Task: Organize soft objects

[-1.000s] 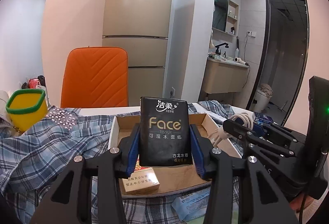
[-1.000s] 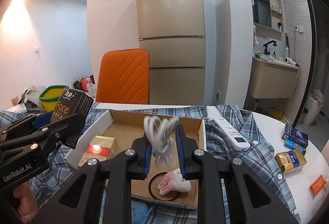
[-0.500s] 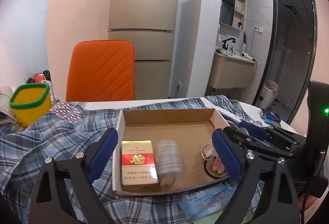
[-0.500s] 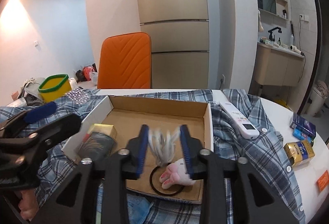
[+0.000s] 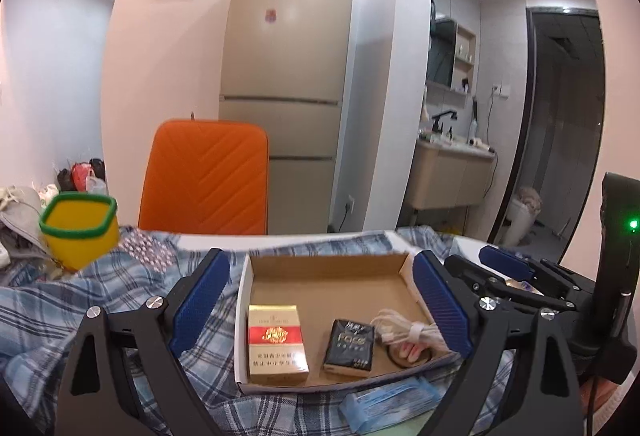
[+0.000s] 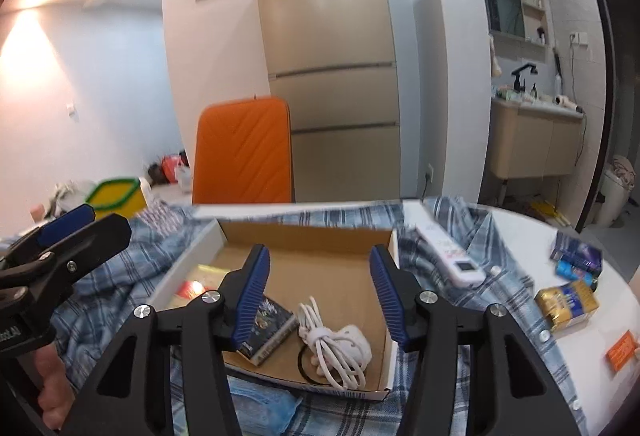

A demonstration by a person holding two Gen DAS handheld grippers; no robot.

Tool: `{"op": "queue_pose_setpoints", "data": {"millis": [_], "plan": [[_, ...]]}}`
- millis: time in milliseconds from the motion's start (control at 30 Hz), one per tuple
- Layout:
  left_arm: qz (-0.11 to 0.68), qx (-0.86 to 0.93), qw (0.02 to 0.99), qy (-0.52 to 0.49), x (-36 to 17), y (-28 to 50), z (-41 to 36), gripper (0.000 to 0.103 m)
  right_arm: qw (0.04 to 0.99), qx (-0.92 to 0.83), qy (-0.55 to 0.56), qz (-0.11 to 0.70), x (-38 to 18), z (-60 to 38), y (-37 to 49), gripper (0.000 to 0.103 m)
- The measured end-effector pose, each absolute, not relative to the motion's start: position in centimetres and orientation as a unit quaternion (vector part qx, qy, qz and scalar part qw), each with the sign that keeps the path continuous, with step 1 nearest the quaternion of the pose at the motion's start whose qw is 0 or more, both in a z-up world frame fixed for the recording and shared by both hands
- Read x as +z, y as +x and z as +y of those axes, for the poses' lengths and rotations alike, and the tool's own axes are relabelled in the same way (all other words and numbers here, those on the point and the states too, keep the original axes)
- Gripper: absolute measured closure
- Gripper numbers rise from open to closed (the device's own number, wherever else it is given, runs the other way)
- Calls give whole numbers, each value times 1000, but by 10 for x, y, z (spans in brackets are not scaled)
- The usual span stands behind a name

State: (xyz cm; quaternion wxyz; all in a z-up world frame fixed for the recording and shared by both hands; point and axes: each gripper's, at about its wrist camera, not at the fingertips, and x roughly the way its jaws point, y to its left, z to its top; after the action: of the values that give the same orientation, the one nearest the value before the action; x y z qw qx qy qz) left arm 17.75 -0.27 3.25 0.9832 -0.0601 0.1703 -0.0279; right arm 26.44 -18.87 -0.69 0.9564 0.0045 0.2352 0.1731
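A shallow cardboard box (image 5: 328, 268) (image 6: 304, 236) lies on a blue plaid shirt (image 5: 100, 300) on the table. In it lie a gold and red cigarette pack (image 5: 276, 344), a black Face tissue pack (image 5: 350, 344) (image 6: 268, 320), a bundled white cable (image 5: 404, 328) (image 6: 336, 344) and a pink bunny hair tie (image 5: 408, 350) under the cable. My left gripper (image 5: 320, 308) is open and empty above the box's front. My right gripper (image 6: 320, 292) is open and empty above the cable.
A yellow bin with a green rim (image 5: 78, 228) stands at the left. A white remote (image 6: 452, 256), small boxes (image 6: 568, 300) and an orange card (image 6: 620, 350) lie to the right. A blue packet (image 5: 392, 400) lies before the box. An orange chair (image 5: 204, 176) stands behind.
My left gripper opened and dropped the tissue pack into the box. My right gripper opened and dropped the white cable into the box. Both grippers pulled back a little.
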Motion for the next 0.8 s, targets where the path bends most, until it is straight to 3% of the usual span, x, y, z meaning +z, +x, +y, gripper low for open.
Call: {"op": "queue_pose_setpoints", "data": {"millis": [367, 467, 567, 633, 800], "plan": [[92, -36, 994, -51, 79, 106, -11, 0, 970, 195, 28, 144, 58, -209, 191, 32], [69, -24, 996, -50, 84, 86, -14, 0, 972, 196, 31, 125, 67, -216, 170, 16], [60, -26, 997, -44, 83, 71, -16, 0, 976, 186, 31, 107, 72, -223, 149, 10], [58, -23, 998, -32, 79, 65, -17, 0, 978, 179, 32, 98, 73, -228, 138, 0], [59, -15, 997, -37, 62, 54, -12, 0, 981, 169, 26, 88, 67, -235, 115, 0]]}}
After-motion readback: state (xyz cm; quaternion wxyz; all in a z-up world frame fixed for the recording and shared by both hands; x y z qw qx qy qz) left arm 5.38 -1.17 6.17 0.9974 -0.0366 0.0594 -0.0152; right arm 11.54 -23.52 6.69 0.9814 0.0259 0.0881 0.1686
